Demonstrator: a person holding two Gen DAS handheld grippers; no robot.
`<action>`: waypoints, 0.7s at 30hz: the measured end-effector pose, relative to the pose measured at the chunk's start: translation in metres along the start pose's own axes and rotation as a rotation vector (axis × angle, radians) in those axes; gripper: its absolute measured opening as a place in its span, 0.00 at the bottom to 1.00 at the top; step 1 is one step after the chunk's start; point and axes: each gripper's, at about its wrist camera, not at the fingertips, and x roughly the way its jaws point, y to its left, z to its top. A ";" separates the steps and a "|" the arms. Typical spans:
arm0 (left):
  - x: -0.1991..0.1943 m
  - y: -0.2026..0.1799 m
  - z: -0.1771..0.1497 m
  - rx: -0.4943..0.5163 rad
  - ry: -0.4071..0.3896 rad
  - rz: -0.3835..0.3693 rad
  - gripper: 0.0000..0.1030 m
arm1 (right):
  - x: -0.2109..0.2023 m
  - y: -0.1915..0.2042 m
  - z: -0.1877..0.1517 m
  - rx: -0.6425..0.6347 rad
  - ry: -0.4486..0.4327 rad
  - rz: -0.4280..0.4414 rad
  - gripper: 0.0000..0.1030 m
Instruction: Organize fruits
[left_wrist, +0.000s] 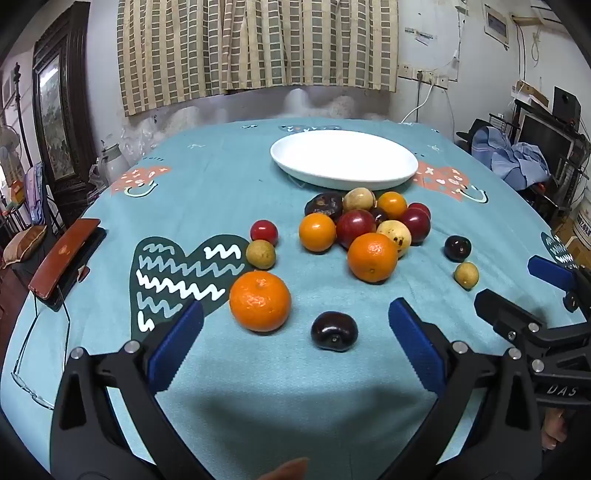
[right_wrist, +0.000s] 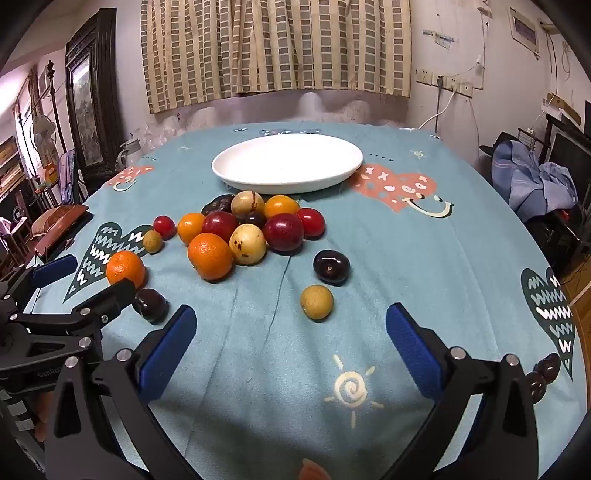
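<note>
A white oval plate (left_wrist: 402, 162) (right_wrist: 229, 170) sits empty at the far side of the table. In front of it lies a pile of fruit (left_wrist: 369, 225) (right_wrist: 255, 229): oranges, red plums, pale yellow and dark fruits. Loose pieces lie nearer: an orange (left_wrist: 260, 301) (right_wrist: 125, 268), a dark plum (left_wrist: 334, 331) (right_wrist: 150, 304), a small tan fruit (left_wrist: 466, 274) (right_wrist: 317, 301), another dark plum (left_wrist: 457, 247) (right_wrist: 331, 266). My left gripper (left_wrist: 295, 341) is open and empty, with the near dark plum between its fingertips. My right gripper (right_wrist: 290, 345) is open and empty, just short of the tan fruit.
The table has a teal patterned cloth (left_wrist: 221, 177) (right_wrist: 424, 258). A brown case (left_wrist: 64, 254) and eyeglasses (left_wrist: 29, 365) lie at the left edge. Two dark fruits (right_wrist: 543, 374) sit at the right edge. Curtain and wall stand behind; furniture at both sides.
</note>
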 end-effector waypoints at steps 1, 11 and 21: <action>0.000 0.000 0.000 0.000 0.000 0.001 0.98 | 0.000 0.000 0.000 0.001 0.000 0.001 0.99; -0.001 -0.007 0.002 -0.001 0.000 0.000 0.98 | 0.002 -0.001 -0.001 0.006 0.000 0.005 0.99; 0.001 -0.007 -0.001 0.003 -0.003 -0.002 0.98 | 0.002 -0.001 0.000 0.007 -0.002 0.005 0.99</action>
